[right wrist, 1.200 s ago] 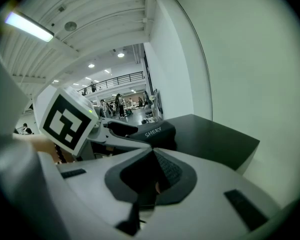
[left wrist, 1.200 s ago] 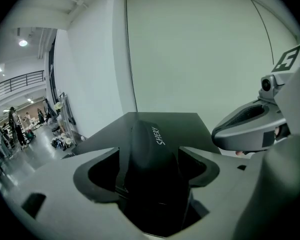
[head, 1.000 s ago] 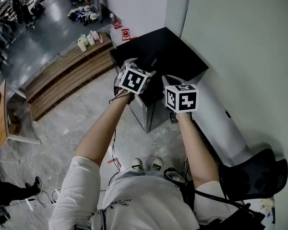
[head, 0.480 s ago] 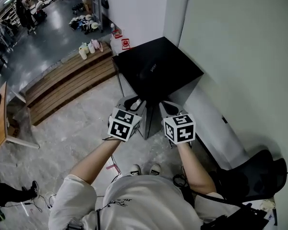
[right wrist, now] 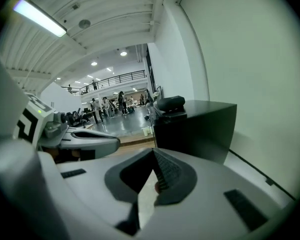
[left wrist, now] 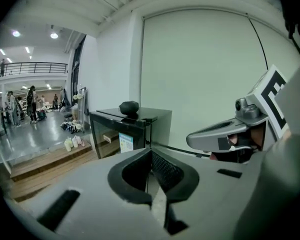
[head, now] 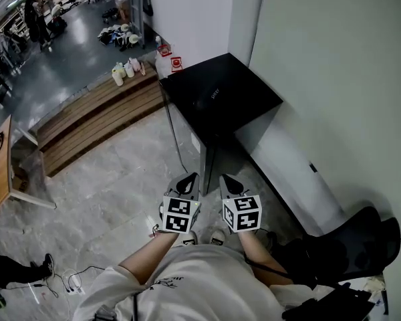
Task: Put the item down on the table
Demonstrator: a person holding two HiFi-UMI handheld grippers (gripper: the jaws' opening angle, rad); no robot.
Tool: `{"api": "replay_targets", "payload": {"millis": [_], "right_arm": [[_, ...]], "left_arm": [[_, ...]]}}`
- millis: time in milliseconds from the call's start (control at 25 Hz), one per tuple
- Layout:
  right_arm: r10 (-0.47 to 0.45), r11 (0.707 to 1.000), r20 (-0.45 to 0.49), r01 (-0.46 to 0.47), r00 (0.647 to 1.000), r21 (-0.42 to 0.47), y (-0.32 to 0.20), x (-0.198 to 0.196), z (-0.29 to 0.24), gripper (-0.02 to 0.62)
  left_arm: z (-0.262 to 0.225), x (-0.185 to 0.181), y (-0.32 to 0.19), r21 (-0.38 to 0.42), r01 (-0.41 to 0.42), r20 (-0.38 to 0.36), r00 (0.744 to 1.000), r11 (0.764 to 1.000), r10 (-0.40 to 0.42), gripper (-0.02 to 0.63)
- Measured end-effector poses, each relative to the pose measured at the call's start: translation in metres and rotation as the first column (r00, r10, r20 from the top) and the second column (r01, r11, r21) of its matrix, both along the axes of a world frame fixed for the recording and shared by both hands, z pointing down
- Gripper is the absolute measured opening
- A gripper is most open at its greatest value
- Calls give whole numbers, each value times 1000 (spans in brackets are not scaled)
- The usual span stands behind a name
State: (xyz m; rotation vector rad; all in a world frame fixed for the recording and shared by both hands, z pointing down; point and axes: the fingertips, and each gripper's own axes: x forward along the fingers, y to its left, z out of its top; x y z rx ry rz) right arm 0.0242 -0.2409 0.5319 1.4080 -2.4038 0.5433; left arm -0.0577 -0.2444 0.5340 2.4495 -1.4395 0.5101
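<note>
Your left gripper (left wrist: 150,153) and right gripper (right wrist: 153,155) are both closed, holding nothing. The item (left wrist: 129,107) lies near the table (left wrist: 159,126) edge — one bump could send it off.

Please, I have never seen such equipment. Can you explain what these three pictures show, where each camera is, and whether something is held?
A person holds two hand-held grippers; there is no robot. One picture comes from a camera on the person's head, looking down at the black table. The other two come from cameras riding on the left hand-held gripper and the right hand-held gripper. Both have their jaws closed on nothing. A dark rounded item lies on the table, apart from both grippers.
</note>
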Motion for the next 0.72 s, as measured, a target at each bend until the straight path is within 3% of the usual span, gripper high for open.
{"api": "replay_targets", "payload": {"millis": [160, 720], "right_arm": [[25, 999, 43, -23, 999, -39, 21, -3, 17, 3], [8, 999, 0, -8, 1000, -43, 37, -11, 26, 3]], "left_arm": [[18, -5, 22, -58, 69, -57, 996, 996, -73, 8], [22, -3, 34, -67, 49, -92, 994, 997, -56, 8]]}}
